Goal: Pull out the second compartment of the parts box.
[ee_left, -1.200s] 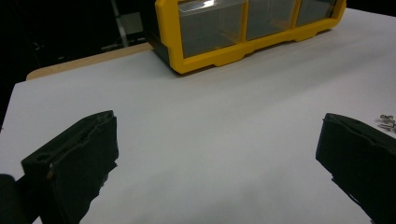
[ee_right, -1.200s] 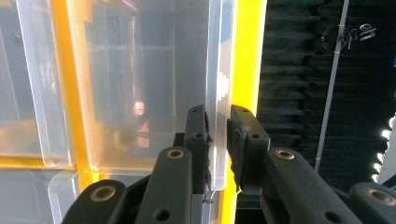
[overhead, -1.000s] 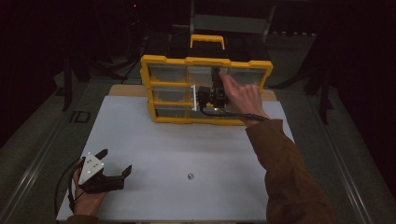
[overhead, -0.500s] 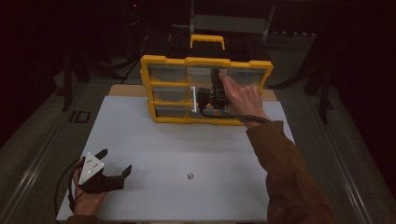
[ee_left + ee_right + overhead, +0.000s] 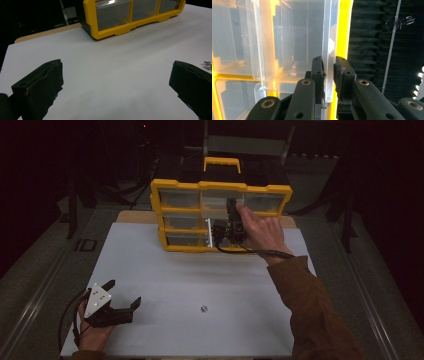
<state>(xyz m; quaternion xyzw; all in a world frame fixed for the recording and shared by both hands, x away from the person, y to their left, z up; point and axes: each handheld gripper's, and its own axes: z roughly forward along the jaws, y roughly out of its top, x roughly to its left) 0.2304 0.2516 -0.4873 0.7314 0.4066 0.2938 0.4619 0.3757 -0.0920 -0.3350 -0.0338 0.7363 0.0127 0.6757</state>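
The right tongs [image 5: 328, 72] pinch the clear front wall of a drawer [image 5: 327, 37] in the yellow organizer [image 5: 220, 215] standing at the bench's far edge. The left tongs [image 5: 121, 296], spread wide, rest near the bench's [image 5: 165, 270] near left corner, well apart from it.

From above we look forward and down on the table [image 5: 165, 270]. Our left gripper view skims low toward the yellow organizer [image 5: 112, 32]; our right one sits against its clear drawer wall [image 5: 328, 50].
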